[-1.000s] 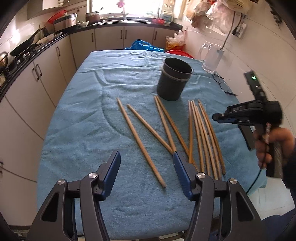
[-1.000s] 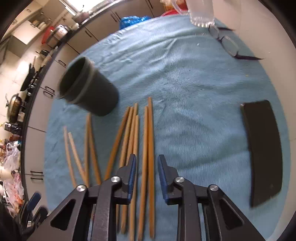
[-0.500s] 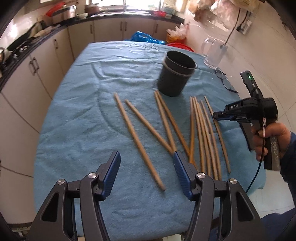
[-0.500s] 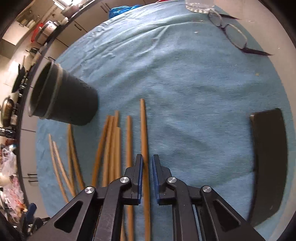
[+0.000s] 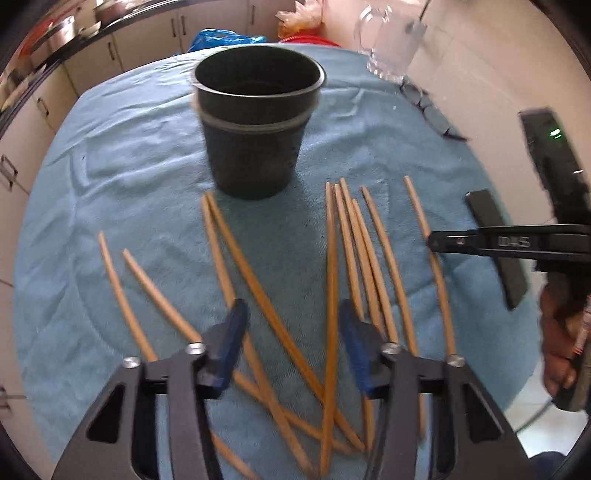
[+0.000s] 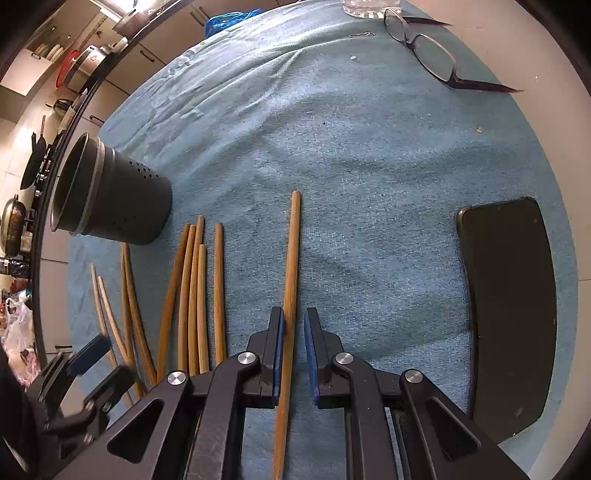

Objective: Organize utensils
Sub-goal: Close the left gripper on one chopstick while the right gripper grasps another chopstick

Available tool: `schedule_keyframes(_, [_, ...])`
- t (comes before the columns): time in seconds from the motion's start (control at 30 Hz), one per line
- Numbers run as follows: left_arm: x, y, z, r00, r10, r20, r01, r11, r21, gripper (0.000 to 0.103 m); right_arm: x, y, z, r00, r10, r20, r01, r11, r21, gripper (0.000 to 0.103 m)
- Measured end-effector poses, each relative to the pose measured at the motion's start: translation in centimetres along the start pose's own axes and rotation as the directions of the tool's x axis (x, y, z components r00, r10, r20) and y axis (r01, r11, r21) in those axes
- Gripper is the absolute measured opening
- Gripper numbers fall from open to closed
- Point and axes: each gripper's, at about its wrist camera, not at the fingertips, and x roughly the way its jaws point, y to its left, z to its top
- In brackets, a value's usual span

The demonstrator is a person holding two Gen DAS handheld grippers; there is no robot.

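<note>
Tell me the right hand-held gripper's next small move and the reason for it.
Probably close the right hand-held gripper the rest of the way. One wooden chopstick lies between its blue pads, touching the left pad, with a gap at the other. Once gripped, it could go to the dark perforated utensil cup standing empty on the blue towel.

Wooden chopsticks (image 5: 331, 280) flat on blue cloth beside upright dark holder (image 5: 256, 129).

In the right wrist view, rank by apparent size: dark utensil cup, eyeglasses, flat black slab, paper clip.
Largest to smallest as they look:
1. flat black slab, though it lies nearest the camera
2. dark utensil cup
3. eyeglasses
4. paper clip
</note>
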Motion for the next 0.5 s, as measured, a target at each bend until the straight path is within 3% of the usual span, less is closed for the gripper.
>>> schedule_keyframes(0.17, [2.0,-0.7,1.2,0.999,0.001,-0.039,0.001,0.999,0.05,0.036,0.0,-0.6,0.1,1.0,0.027,-0.005,-0.027,1.0,0.004,0.013])
schedule_keyframes(0.33, [3.4,-1.4,2.2,0.998,0.012,-0.064,-0.007,0.998,0.068,0.036,0.0,-0.9,0.2,0.999,0.042,-0.023,-0.042,0.999,0.007,0.013])
schedule_keyframes(0.5, [4.0,-2.6,2.8,0.997,0.064,-0.048,-0.06,0.994,0.086,0.032,0.1,-1.0,1.3,0.999,0.024,-0.026,-0.024,1.0,0.006,0.018])
